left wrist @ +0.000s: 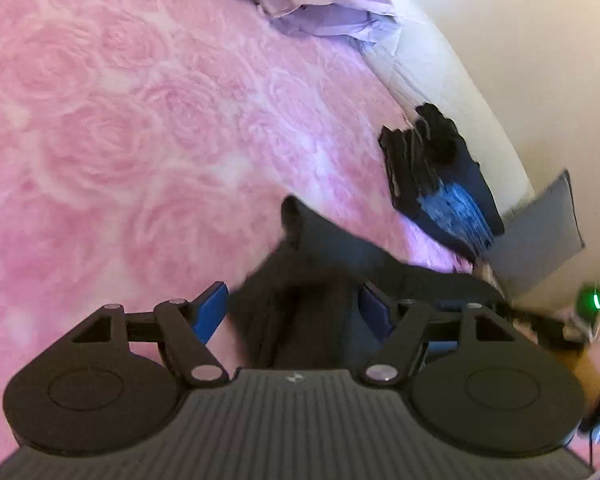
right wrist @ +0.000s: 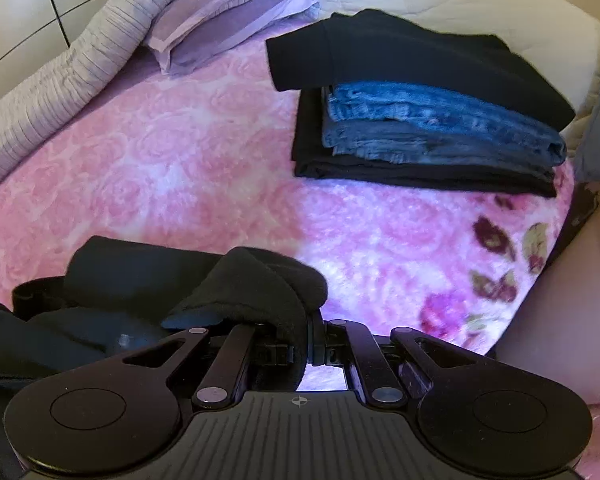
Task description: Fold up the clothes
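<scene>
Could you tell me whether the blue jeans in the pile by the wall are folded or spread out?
Folded. The blue jeans lie in stacked layers, sandwiched between black garments in the pile on the pink blanket.

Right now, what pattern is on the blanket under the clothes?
Pink roses on the blanket, clearest in the right wrist view.

Holding left gripper (left wrist: 294, 314) with jaws spread wide at lower centre; clamping right gripper (right wrist: 306, 346) tight, pointing steeply downward.
</scene>
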Demonstrator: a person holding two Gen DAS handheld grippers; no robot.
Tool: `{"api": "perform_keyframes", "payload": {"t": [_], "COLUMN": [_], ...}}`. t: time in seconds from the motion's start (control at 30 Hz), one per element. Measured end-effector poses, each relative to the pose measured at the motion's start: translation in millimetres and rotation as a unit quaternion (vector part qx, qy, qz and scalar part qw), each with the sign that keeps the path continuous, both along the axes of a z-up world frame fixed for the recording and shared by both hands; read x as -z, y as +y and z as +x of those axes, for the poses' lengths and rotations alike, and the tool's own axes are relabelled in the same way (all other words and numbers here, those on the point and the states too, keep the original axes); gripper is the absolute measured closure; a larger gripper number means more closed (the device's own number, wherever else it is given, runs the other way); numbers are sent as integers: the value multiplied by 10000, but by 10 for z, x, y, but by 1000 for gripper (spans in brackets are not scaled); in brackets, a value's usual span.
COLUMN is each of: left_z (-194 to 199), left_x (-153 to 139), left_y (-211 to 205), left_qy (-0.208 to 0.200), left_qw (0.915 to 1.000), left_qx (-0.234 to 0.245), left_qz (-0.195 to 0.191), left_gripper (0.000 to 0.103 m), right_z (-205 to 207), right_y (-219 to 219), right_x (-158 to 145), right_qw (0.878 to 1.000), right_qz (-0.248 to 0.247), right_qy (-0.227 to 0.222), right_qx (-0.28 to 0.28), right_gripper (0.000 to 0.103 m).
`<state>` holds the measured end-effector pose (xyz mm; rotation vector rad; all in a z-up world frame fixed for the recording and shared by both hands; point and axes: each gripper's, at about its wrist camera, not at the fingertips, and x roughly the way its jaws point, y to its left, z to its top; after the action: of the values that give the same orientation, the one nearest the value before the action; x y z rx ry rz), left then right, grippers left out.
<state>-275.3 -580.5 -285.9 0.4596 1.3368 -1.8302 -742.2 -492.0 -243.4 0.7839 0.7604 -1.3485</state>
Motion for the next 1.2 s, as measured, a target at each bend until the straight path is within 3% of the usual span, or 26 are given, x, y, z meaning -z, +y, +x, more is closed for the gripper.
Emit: {"api": "perform_keyframes", "payload": {"t": [0.1, 0.17, 0.2, 0.27, 0.33, 0.43, 0.53, 0.7, 0.8, 0.83, 0.9, 1.0, 1.03, 1.07, 1.13, 1.2], "left_z": [-262, -489, -531, -528, -392, -3, 619, 1631, 2150, 2320, 2640, 3021, 3083, 3139, 3133, 3087], "left_x": [202, 326, 367, 396, 284, -143, -745, -1943, -2411, -2431, -2363, -1952, -1805, -1659, -1398, -1144], "left_y": [-306, -320, -296, -230, -110, 242, 796, 1740, 1919, 1874, 1727, 1471, 1461, 1458, 1570, 1700], "left_qy": [-258, -835, -1012, -1195, -1187, -1203, -1314, -1813, -1888, -1859, -1899, -2058, -2107, -2158, -2126, -2121], "left_qw": [9985, 9913, 9888, 9868, 9888, 9905, 9898, 9727, 9624, 9603, 9544, 9440, 9412, 9381, 9416, 9461], "left_qx": [430, 966, 1059, 1065, 900, 573, -110, -1248, -1748, -1861, -2078, -2474, -2576, -2673, -2591, -2440], "left_qz": [242, 314, 299, 235, 55, -347, -546, -735, -866, -931, -993, -723, -587, -451, -323, -171], "left_gripper": [36, 40, 57, 81, 87, 90, 91, 91, 89, 88, 72, 66, 66, 65, 61, 55], "right_z": [-135, -190, -177, -151, -78, 107, 413, 1132, 1586, 1736, 2006, 2390, 2496, 2552, 2607, 2643], "right_y": [-43, -62, -59, -55, -56, -39, 29, 130, 56, -22, -213, -502, -600, -635, -622, -462], "right_x": [46, 75, 82, 95, 48, -128, -405, -993, -1198, -1197, -1115, -728, -535, -380, -132, -17], "right_qw": [10000, 9998, 9999, 9998, 9998, 9983, 9912, 9618, 9433, 9400, 9373, 9539, 9640, 9726, 9846, 9865], "right_qz": [50, 109, 112, 117, 84, -17, -180, -682, -889, -948, -1100, -1170, -888, -640, -280, -174], "right_qy": [39, -46, -66, -106, -186, -420, -838, -1822, -2280, -2385, -2499, -1931, -1664, -1464, -1163, -1122], "right_qx": [76, 130, 112, 78, -32, -412, -1006, -1927, -2241, -2250, -2167, -1979, -1874, -1687, -1272, -1183], "right_gripper": [99, 99, 99, 99, 99, 99, 99, 99, 99, 99, 99, 97, 88, 70, 65, 62]}}
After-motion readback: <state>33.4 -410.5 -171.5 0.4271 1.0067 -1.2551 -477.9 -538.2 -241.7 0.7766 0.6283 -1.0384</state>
